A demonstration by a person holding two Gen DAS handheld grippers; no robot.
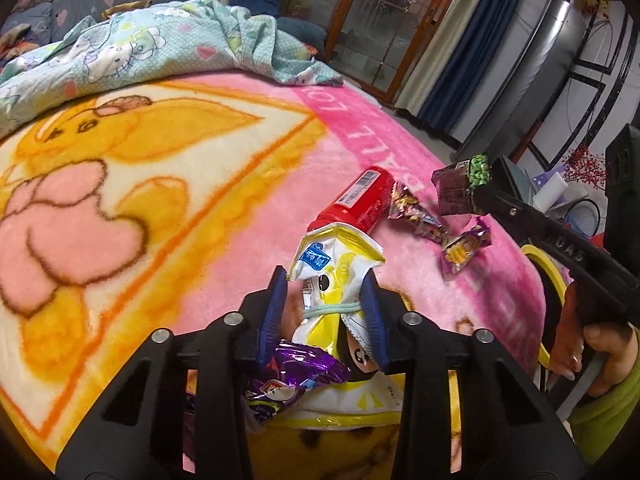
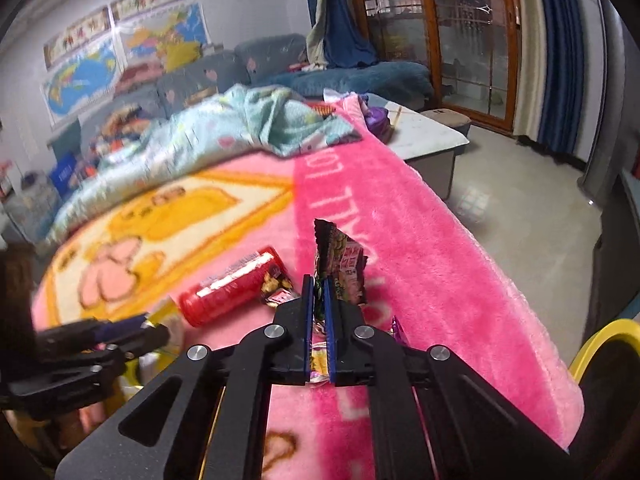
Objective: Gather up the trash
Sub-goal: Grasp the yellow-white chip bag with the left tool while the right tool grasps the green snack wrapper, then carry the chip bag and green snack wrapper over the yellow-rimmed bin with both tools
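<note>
On the pink cartoon blanket (image 1: 400, 152), the left gripper (image 1: 325, 292) was clamped on a white-and-yellow snack bag (image 1: 336, 256), its blue pads (image 1: 276, 304) pressing the bag's waist just above a pale elastic band; the crumpled open top stood clear of the fingertips. A purple foil wrapper (image 1: 296, 372) lay under the fingers, nearer the camera. Just beyond the bag a red can (image 1: 360, 200) lay on its side, with two small purple-and-yellow wrappers (image 1: 464, 246) beside it. Right of the can, the right gripper (image 2: 318, 284) was closed tight on a dark printed wrapper (image 2: 344, 264), which stuck up past its tips above the blanket. A yellow-rimmed bin (image 2: 600, 336) stood off the blanket's right edge; its contents could not be made out. A teal quilt (image 1: 132, 52) lay bunched at the far end.
</note>
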